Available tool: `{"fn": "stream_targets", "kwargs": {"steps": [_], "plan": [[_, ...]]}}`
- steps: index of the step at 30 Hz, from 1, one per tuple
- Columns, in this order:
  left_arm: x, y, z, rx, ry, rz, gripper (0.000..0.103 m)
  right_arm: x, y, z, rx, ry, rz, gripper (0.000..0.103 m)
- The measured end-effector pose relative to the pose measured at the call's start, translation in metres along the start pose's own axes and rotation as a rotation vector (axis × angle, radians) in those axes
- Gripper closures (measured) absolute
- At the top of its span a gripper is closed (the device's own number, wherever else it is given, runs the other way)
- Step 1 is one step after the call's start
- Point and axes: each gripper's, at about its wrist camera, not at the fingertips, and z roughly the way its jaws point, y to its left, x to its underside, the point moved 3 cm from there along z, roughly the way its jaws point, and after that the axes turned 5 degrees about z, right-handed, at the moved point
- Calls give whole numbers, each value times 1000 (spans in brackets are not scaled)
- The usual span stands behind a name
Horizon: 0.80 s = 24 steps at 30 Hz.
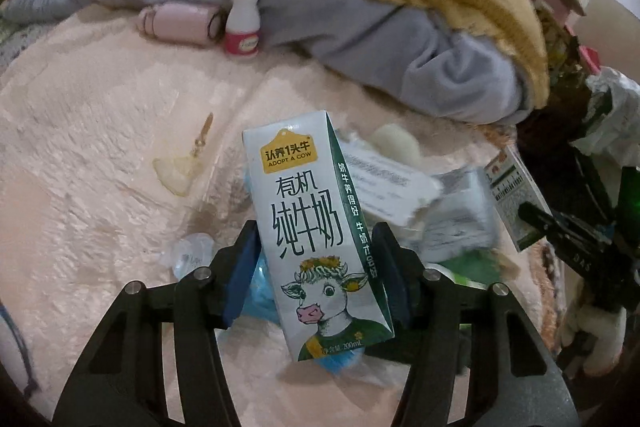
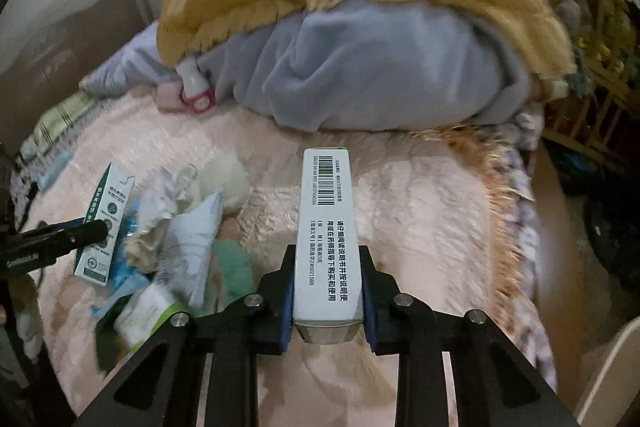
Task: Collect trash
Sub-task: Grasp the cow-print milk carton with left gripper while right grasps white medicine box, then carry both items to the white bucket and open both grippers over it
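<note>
My left gripper [image 1: 316, 239] is shut on a white and green milk carton [image 1: 316, 227] with a cow picture, held upright above the pink blanket. The carton also shows in the right wrist view [image 2: 105, 227] with the left gripper's finger [image 2: 60, 237] on it. My right gripper [image 2: 326, 259] is shut on a long white medicine box [image 2: 326, 227] with a barcode; that box also shows in the left wrist view [image 1: 510, 195]. A pile of crumpled paper and wrappers [image 2: 176, 227] lies on the blanket between the two grippers.
A small white bottle with a pink label [image 1: 242, 23] stands by a pink case [image 1: 180, 23] against a heap of grey and yellow clothes [image 1: 360, 7]. A food scrap [image 1: 180, 171] lies on the blanket [image 1: 80, 147]. A wooden rack [image 2: 592, 67] stands at the right.
</note>
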Motion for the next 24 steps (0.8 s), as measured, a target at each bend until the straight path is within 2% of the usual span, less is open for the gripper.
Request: {"fn": "stream_targets", "kwargs": {"steps": [5, 12, 24], "plan": [[0, -30, -35, 50, -40, 52, 47, 20, -20, -49, -3, -43, 46, 77], [10, -108, -57, 145, -51, 149, 47, 59, -68, -117, 76, -89, 116, 77], [35, -287, -25, 340, 41, 347, 47, 125, -193, -199, 264, -125, 315, 77]]}}
